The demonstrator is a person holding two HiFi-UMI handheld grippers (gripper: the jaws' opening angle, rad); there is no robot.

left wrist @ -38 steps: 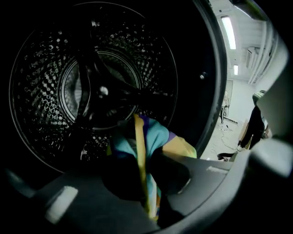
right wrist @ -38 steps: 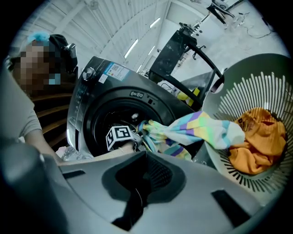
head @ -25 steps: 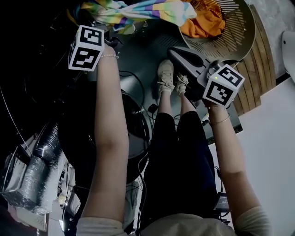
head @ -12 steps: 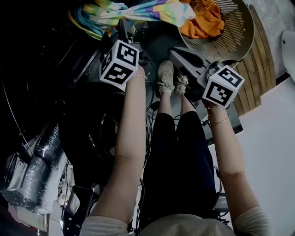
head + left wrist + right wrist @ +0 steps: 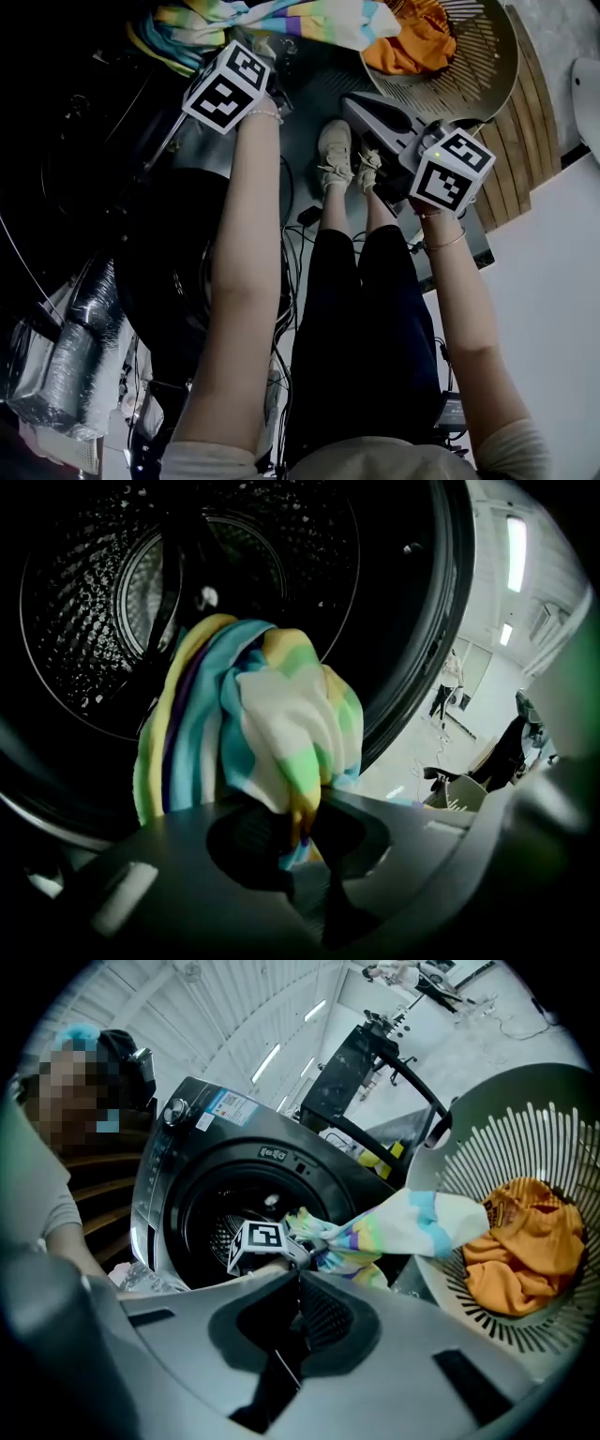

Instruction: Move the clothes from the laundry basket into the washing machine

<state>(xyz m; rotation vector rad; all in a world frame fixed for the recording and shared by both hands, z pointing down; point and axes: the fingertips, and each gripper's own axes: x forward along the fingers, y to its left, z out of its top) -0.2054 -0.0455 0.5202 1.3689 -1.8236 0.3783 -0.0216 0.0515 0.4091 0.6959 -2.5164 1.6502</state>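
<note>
1. The striped cloth (image 5: 253, 733) hangs bunched before the open drum (image 5: 94, 602) of the washing machine, with its tail reaching to the laundry basket (image 5: 544, 1138).
2. The left claw (image 5: 299, 819) has just been closing and now pinches a fold of the cloth.
3. The right claw (image 5: 298, 1288) is closed on nothing.
4. My advice: carry the cloth deep into the drum before letting go, so the tail follows it inside.

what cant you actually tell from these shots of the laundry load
- Washer drum, left gripper view: the striped garment covers its lower middle, so clothes already inside cannot be told.
- Laundry basket, head view: cut off by the top edge; the orange garment hides what lies beneath.
- Washer's label, right gripper view: print too small.
</note>
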